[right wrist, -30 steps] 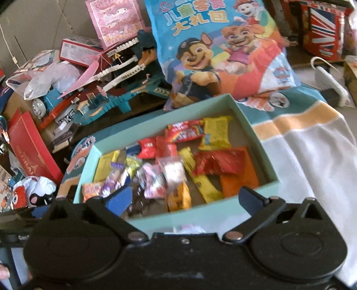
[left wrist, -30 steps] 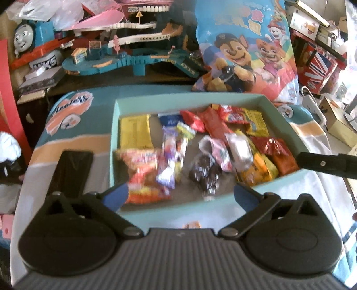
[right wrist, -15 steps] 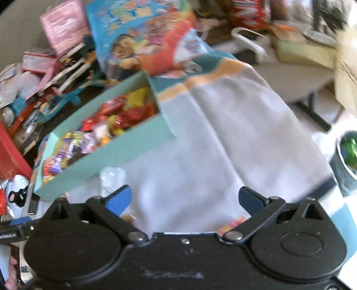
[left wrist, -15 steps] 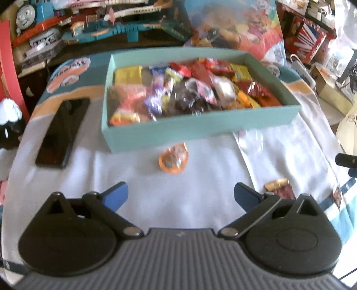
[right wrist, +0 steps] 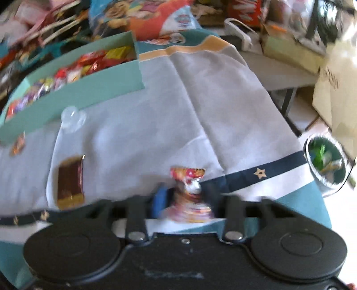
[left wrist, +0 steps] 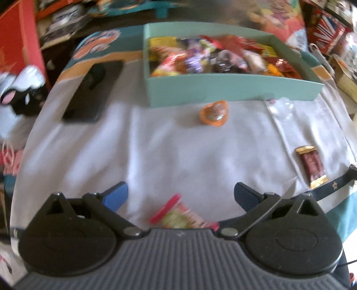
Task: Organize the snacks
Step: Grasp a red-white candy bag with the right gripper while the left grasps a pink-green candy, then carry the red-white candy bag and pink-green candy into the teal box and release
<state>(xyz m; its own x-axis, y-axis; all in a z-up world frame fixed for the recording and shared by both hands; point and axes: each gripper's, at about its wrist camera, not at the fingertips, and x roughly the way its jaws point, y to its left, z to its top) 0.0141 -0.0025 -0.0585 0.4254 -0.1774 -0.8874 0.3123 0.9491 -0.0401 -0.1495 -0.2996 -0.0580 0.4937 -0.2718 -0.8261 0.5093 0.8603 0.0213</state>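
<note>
A teal box [left wrist: 223, 85] full of mixed snack packets sits at the far side of the cloth-covered table; it also shows in the right wrist view [right wrist: 73, 93]. My left gripper [left wrist: 180, 196] is open over the cloth, with a red and green snack packet [left wrist: 176, 216] lying between its fingers near the palm. My right gripper [right wrist: 185, 196] is shut on a red and white wrapped candy [right wrist: 189, 185] at the cloth's near edge. An orange snack [left wrist: 214, 113], a clear wrapper [left wrist: 282, 107] and a brown and gold bar [left wrist: 311, 166] lie loose on the cloth.
A black phone [left wrist: 93, 88] lies left of the box. A large cartoon snack bag [right wrist: 142, 17] stands behind the box. A bin [right wrist: 326, 165] sits below the table's right edge. Toys and boxes crowd the back.
Both grippers have pulled back from over the box to the near side of the cloth. The right gripper has closed on the wrapped candy. The left stays open.
</note>
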